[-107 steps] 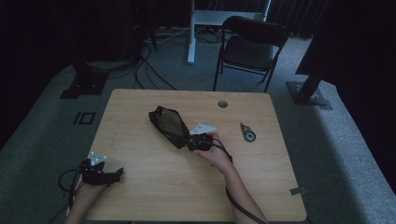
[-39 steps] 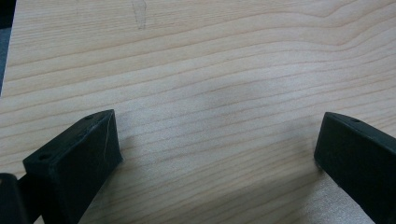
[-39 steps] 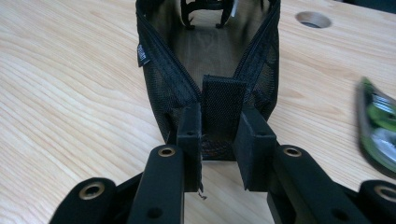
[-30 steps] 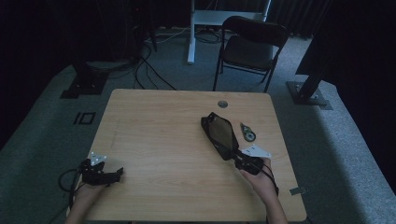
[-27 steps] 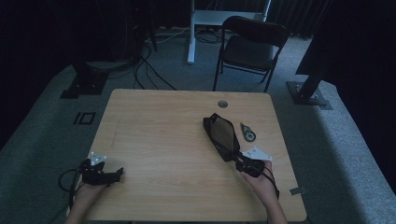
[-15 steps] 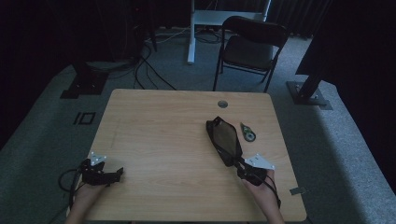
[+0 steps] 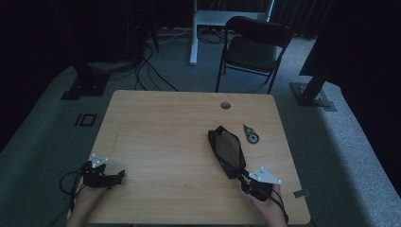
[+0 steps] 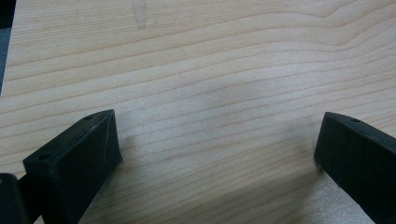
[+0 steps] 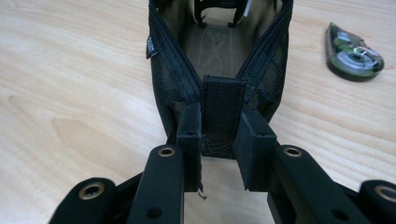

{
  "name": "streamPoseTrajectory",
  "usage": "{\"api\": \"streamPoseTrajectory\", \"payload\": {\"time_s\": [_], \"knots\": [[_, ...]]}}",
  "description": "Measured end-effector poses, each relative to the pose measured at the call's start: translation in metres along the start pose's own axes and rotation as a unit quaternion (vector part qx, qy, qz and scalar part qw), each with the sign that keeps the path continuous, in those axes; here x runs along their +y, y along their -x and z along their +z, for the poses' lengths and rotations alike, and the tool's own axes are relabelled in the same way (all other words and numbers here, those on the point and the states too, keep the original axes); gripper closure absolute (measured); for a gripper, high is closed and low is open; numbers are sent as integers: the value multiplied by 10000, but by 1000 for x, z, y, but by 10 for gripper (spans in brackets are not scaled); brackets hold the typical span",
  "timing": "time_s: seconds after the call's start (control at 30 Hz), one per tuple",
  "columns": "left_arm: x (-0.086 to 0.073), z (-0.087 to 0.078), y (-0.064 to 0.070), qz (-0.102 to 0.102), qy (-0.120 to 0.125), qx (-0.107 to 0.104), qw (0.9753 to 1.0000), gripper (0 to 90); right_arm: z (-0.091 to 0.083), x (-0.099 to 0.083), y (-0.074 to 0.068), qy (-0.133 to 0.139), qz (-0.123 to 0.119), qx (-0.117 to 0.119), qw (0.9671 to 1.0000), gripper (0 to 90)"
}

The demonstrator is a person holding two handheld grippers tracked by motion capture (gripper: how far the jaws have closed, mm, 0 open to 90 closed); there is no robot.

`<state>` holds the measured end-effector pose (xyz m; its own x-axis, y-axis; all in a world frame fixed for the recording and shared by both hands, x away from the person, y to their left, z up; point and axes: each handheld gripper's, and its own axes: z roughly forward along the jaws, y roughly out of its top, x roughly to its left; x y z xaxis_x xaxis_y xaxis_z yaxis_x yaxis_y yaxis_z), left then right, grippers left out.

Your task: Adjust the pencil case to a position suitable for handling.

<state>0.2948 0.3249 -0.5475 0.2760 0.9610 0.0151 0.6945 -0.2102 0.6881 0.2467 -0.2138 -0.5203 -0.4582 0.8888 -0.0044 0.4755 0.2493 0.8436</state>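
Note:
A black mesh zip pouch (image 7: 228,150) lies open on the wooden table (image 7: 161,127), right of centre. My right gripper (image 7: 243,178) is at the pouch's near end, shut on the fabric tab there. In the right gripper view the two jaws pinch the pouch (image 9: 219,51) at that tab, and my right gripper (image 9: 219,135) looks into the unzipped mouth. My left gripper (image 7: 118,176) rests near the table's front left corner. Its jaws stand wide apart over bare wood, so the left gripper (image 8: 219,135) is open with nothing in it.
A small green and clear tape dispenser (image 7: 250,134) lies just right of the pouch, also seen as the dispenser (image 9: 355,53) beyond my right jaw. A cable hole (image 7: 225,105) sits at the table's far edge. A folding chair (image 7: 253,47) stands behind the table.
My right gripper has dragged the pouch from the table's middle to the right and toward the near edge. The left gripper has stayed put.

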Motion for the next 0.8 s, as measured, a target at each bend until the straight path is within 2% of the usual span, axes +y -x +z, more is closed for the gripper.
{"api": "streamPoseTrajectory", "payload": {"time_s": [0.27,0.37,0.47,0.57,0.7,0.8], "knots": [[0,0,0,0,0,0,10000,4,-8,-8,-11,84,189,-8,9998,727],[0,0,0,-2,2,-1,10000,4,-11,-11,-16,82,180,-15,9998,727],[0,0,0,-2,2,0,10000,4,-15,-12,-22,44,38,-33,10000,721],[0,0,0,0,1,0,10000,4,-15,-12,-23,19,64,126,9999,603],[0,0,0,-2,2,1,10000,4,-18,-7,-21,110,81,145,9998,543],[0,0,0,0,1,0,10000,4,-21,-1,-20,194,-55,159,9997,477]]}}
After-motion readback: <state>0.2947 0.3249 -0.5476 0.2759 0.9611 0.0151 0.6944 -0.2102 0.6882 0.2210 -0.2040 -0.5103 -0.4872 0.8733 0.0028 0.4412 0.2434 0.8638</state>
